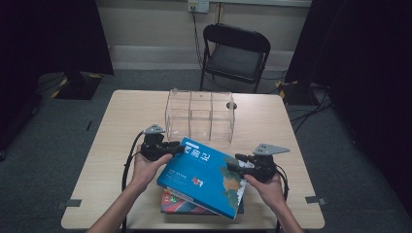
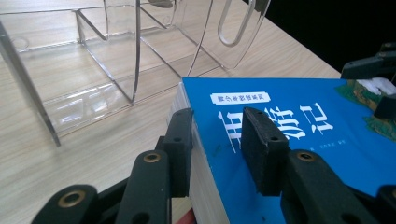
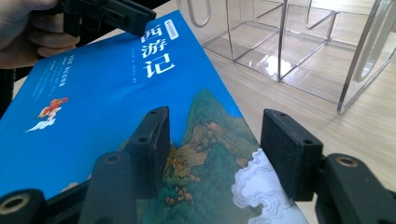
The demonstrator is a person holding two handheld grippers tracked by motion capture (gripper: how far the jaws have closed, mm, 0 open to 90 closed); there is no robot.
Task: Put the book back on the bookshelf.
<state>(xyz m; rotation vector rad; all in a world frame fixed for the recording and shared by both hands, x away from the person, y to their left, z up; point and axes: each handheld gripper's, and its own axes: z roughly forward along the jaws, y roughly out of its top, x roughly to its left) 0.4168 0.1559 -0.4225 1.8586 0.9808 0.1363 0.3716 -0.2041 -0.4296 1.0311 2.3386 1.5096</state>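
Note:
A thick blue book (image 1: 204,174) with white characters and a mountain painting on its cover hangs tilted over the near half of the table. My left gripper (image 1: 179,148) is shut on its far left corner. In the left gripper view one pad is at the page edges and the other is on the cover of the blue book (image 2: 308,135), with the left gripper (image 2: 217,116) around that corner. My right gripper (image 1: 234,166) is at the book's right edge. In the right gripper view the right gripper (image 3: 215,119) stands open, with the painted corner of the blue book (image 3: 107,88) between its jaws.
A second book (image 1: 180,206) with a red cover lies flat under the blue one near the front edge of the table (image 1: 121,121). A clear acrylic organizer (image 1: 200,115) with several compartments stands just behind. A black folding chair (image 1: 235,53) is beyond the table.

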